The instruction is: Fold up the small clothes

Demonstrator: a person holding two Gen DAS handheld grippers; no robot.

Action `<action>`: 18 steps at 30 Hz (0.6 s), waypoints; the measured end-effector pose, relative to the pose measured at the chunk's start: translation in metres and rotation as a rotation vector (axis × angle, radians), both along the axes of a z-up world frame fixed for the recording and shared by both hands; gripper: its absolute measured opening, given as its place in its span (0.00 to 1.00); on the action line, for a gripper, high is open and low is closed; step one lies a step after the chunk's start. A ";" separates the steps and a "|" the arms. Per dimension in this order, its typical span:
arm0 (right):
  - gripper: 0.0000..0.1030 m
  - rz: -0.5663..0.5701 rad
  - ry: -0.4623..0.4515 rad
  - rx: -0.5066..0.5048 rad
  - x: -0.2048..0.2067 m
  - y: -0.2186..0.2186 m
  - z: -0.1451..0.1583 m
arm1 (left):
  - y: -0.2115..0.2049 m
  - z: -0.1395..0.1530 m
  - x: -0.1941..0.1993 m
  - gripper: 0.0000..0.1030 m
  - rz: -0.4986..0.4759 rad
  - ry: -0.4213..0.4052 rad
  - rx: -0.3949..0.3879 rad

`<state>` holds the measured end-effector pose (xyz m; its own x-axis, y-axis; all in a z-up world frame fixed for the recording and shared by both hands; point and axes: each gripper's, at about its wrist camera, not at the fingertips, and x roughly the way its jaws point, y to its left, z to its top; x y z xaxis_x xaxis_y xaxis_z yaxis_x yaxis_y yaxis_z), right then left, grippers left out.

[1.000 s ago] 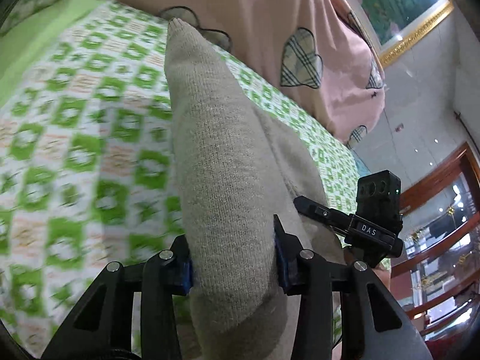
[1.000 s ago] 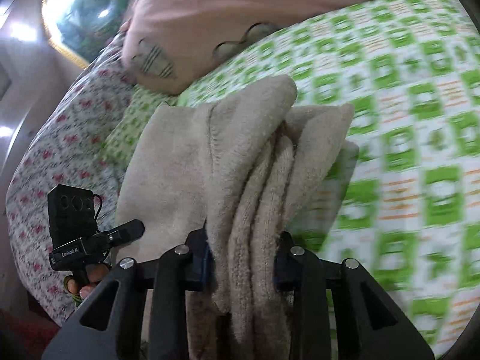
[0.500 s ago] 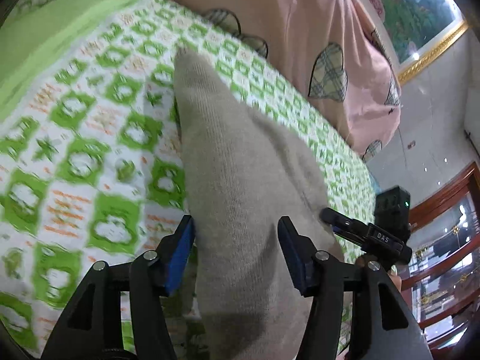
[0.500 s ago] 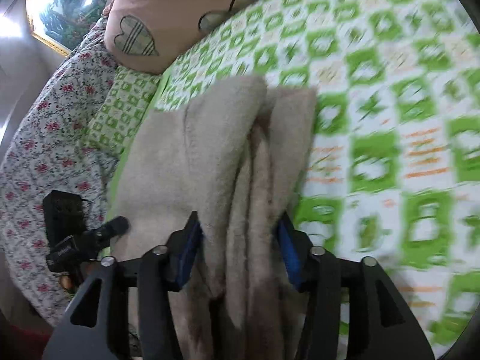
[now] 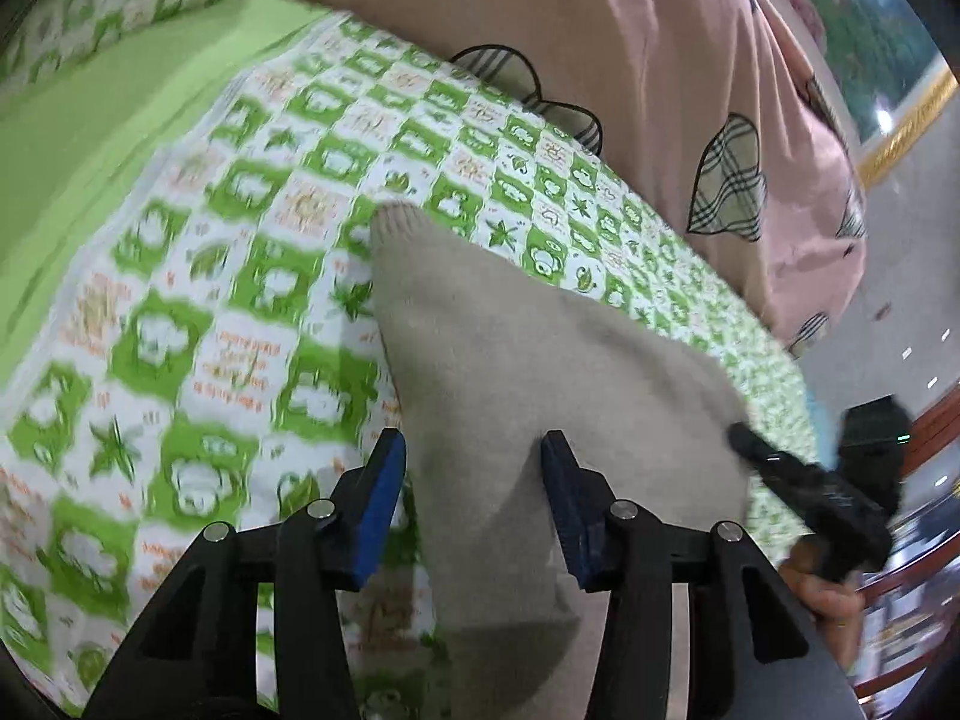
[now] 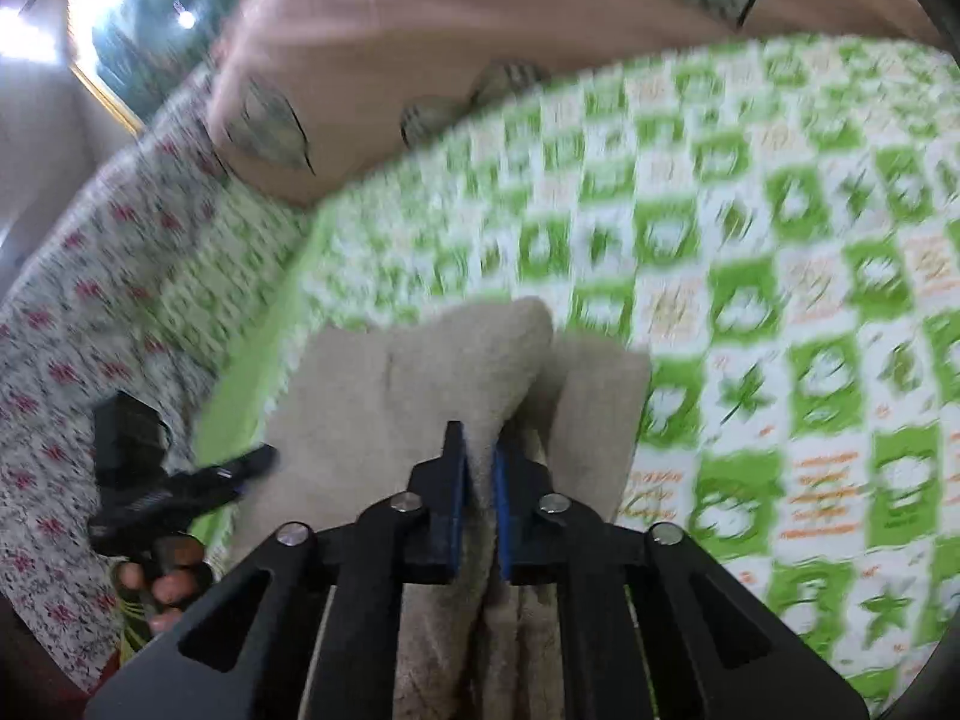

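Note:
A beige knitted garment (image 5: 510, 360) lies folded on the green-and-white checked bedspread (image 5: 198, 312). My left gripper (image 5: 474, 456) is open, its blue pads wide apart on either side of the garment's near edge. In the right wrist view the same garment (image 6: 420, 378) lies bunched, and my right gripper (image 6: 479, 450) is shut on a fold of it. Each gripper shows in the other's view: the right one in the left wrist view (image 5: 840, 480), the left one in the right wrist view (image 6: 156, 468).
A pink quilt with checked heart patches (image 5: 660, 60) lies along the far side of the bed. A floral sheet (image 6: 78, 300) and a plain green strip (image 5: 90, 120) border the bedspread. A gold-framed painting (image 5: 888, 30) hangs behind.
My left gripper has opened and let go of the garment, which now lies lower on the bed. My right gripper opened briefly and has closed again on a thinner fold.

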<state>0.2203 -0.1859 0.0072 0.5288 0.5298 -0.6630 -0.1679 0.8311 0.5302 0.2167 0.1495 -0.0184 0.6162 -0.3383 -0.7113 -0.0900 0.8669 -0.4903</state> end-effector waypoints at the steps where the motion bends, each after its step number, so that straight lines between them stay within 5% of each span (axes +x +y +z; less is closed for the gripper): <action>1: 0.08 -0.009 0.000 -0.017 0.000 -0.002 0.000 | -0.005 0.000 0.005 0.44 -0.001 0.006 0.030; 6: 0.08 -0.009 0.082 -0.109 0.011 0.004 -0.034 | -0.025 -0.010 0.024 0.43 -0.002 0.049 0.207; 10: 0.16 -0.048 0.080 -0.051 0.000 -0.005 -0.023 | -0.019 0.003 0.005 0.43 0.007 0.026 0.174; 18: 0.22 -0.018 -0.005 -0.069 -0.081 -0.023 0.018 | -0.037 0.030 -0.119 0.43 -0.023 -0.100 0.218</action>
